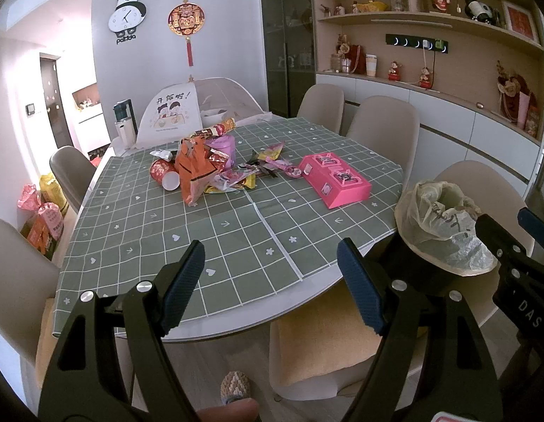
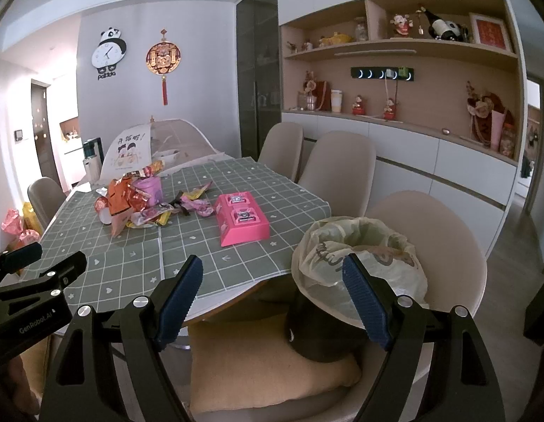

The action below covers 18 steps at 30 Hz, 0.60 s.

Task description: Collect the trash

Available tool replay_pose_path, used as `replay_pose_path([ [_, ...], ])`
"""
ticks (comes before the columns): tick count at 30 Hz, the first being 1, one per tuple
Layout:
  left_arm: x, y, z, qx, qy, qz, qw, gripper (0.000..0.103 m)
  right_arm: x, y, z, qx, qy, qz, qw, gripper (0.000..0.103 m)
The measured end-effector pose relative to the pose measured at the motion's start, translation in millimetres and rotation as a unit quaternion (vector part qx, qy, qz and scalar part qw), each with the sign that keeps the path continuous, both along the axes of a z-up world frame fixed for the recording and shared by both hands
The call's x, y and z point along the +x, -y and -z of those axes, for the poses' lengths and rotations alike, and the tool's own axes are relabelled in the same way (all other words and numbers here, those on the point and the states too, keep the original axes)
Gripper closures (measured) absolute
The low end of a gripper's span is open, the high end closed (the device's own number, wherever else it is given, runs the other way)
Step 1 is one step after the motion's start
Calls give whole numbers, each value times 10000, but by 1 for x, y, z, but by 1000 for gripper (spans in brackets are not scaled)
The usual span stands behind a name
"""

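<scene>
A heap of trash (image 1: pixel 201 165) (image 2: pixel 131 204) lies on the far left part of the green checked tablecloth (image 1: pixel 236 239): orange wrappers, red paper cups (image 1: pixel 164 174), a purple tub (image 1: pixel 224 147) and pink wrappers (image 1: pixel 272 165). A bin lined with a pale plastic bag (image 1: pixel 441 218) (image 2: pixel 360 256) stands on the chair at the table's near right corner. My left gripper (image 1: pixel 272 288) hovers open over the table's near edge, nothing between its fingers. Open too, my right gripper (image 2: pixel 272 295) hangs above the cushioned chair, beside the bin.
A pink toy stove box (image 1: pixel 335 179) (image 2: pixel 242 219) sits mid-table. A mesh food cover (image 1: pixel 215 98) and bottles stand at the far end. Beige chairs (image 1: pixel 381 130) ring the table; a yellow cushion (image 2: pixel 265 362) lies on the near one. Bags (image 1: pixel 43 218) sit on the floor at left.
</scene>
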<state>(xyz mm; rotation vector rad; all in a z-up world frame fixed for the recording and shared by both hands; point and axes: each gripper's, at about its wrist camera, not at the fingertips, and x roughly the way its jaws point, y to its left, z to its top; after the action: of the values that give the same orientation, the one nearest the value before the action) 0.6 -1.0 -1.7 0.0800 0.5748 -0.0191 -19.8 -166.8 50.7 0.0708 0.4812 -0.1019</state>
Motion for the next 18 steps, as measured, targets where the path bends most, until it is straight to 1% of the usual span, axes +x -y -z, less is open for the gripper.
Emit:
replay_pose_path([
  [6, 0, 0, 0, -8, 0, -2, 10000, 29, 1, -1, 0, 0, 5, -4, 10000, 25],
  [7, -1, 6, -5, -7, 0, -2, 10000, 29, -1, -2, -1, 0, 11, 1, 10000, 25],
  [18, -1, 5, -5, -16, 5, 3, 10000, 29, -1, -1, -2, 0, 10, 6, 10000, 25],
])
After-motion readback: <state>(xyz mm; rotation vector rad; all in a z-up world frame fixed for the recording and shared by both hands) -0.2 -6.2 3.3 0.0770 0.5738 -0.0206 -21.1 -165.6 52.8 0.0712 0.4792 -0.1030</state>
